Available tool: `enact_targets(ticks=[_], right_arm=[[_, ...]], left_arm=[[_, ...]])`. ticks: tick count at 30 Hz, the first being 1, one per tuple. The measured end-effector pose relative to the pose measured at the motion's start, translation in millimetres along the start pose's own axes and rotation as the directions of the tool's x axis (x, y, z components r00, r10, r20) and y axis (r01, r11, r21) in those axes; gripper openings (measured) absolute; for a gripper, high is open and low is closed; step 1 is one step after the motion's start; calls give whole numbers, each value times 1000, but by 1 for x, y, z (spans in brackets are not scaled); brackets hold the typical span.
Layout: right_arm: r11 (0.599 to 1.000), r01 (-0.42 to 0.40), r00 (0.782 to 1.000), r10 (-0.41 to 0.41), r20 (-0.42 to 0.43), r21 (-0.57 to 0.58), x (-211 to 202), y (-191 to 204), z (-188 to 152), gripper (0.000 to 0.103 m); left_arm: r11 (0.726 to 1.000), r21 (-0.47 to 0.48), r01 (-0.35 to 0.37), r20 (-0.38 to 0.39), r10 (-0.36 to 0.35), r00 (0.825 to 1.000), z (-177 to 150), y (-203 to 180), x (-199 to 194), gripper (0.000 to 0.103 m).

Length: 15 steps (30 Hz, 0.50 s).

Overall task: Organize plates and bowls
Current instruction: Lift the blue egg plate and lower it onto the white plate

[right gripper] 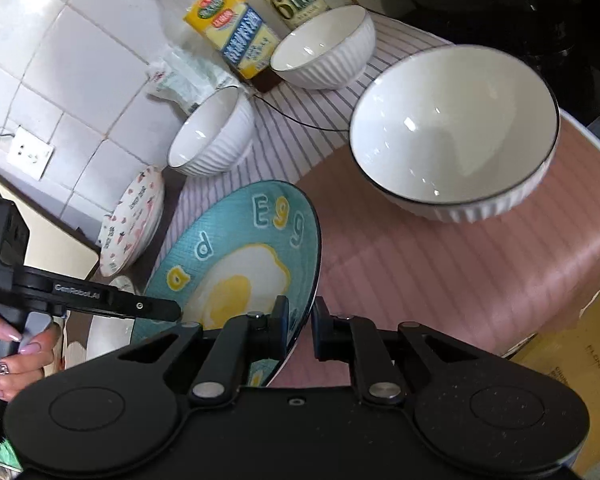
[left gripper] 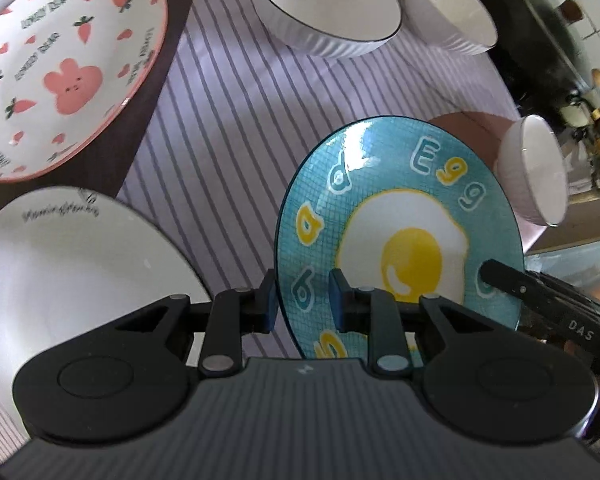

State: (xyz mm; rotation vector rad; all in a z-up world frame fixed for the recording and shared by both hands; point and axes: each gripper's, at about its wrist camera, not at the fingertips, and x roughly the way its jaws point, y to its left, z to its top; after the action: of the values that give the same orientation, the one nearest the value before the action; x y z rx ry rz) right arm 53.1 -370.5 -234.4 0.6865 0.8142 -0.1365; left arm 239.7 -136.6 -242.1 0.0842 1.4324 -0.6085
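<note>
The right gripper (right gripper: pixel 300 320) straddles the rim of the tilted egg plate (right gripper: pixel 240 256), while the left gripper (right gripper: pixel 156 308) reaches onto its face. Three white bowls (right gripper: pixel 452 132) stand on the table (right gripper: pixel 420 264) behind.

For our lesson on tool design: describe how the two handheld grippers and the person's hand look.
Both the left gripper and right gripper are black, with linkage arms, silver rivets and blue-edged pads. White lettering marks their sides. The hand has long pink nails, one jewelled.
</note>
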Motion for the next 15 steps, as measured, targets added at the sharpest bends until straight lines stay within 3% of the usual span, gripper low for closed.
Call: enact_targets(ticks=[15], right_arm=[[976, -140, 989, 127, -81, -169, -34, 70, 19, 17]], left_arm=[[993, -122, 7, 152, 11, 988, -76, 22, -97, 24]])
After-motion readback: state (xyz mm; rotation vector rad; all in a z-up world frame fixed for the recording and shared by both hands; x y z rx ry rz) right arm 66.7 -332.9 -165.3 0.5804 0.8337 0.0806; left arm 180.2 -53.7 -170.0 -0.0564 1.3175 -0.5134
